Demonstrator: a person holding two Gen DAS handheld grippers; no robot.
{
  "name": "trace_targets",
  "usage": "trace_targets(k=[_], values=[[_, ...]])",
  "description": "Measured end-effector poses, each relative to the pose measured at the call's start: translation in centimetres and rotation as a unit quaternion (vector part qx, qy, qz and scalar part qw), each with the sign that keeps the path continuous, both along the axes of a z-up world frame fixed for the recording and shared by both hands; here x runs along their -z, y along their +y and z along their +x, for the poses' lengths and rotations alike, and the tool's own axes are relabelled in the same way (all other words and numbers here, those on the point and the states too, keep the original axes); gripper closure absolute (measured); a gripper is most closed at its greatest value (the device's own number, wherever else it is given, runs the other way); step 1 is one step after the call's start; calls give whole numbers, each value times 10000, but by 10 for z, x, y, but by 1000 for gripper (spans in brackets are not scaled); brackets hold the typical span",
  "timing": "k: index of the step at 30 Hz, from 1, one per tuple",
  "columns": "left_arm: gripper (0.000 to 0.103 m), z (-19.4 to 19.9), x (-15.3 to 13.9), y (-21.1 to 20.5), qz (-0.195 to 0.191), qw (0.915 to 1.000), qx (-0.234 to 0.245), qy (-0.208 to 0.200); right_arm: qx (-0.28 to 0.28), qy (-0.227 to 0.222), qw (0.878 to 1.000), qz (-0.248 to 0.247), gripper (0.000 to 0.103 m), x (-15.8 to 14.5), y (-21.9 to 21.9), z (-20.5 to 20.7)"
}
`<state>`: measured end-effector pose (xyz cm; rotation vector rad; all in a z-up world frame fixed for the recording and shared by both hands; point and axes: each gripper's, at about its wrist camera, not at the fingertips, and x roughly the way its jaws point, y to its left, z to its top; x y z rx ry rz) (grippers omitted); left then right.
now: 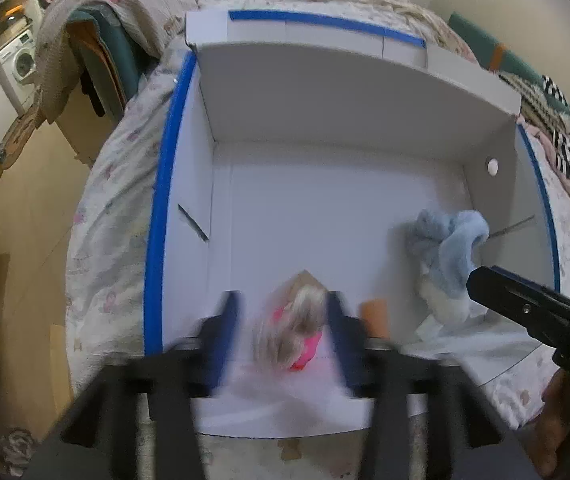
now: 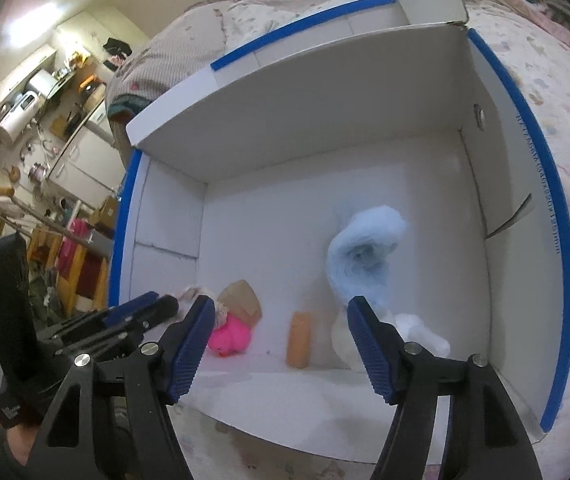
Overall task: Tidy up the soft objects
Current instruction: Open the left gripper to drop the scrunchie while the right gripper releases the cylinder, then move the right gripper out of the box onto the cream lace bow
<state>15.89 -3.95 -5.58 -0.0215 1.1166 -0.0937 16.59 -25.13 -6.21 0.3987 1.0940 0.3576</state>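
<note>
A white cardboard box with blue-taped edges lies on a bed. Inside lie a pink soft toy with blond hair beside a brown card piece, an orange cylinder and a light-blue and white plush. My left gripper is open, blurred, its fingers either side of the pink toy and apart from it. My right gripper is open and empty above the box's near edge, with the blue plush just beyond its right finger. The left gripper's fingers show in the right wrist view beside the pink toy.
The box rests on a pale patterned bedspread. Blankets and striped cloth lie behind and to the right. A washing machine and wooden furniture stand off the bed's left side.
</note>
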Motion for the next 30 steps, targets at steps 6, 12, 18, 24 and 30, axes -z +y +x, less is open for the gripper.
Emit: trace_targets(k=[6, 12, 18, 24, 30], values=[[34, 0, -8, 0, 65, 9997, -26, -225, 186, 34, 9998, 1, 26, 0, -6, 1], [34, -2, -10, -2, 117, 9995, -37, -281, 102, 6, 9999, -70, 26, -2, -1, 2], [34, -10, -13, 0, 148, 9991, 26, -398, 79, -57, 9997, -219, 26, -5, 3, -2], [34, -20, -19, 2, 316, 9980, 58, -546, 116, -108, 9993, -350, 26, -7, 3, -7], [34, -36, -34, 4, 154, 9981, -78, -588, 200, -199, 9991, -313, 26, -12, 4, -12]])
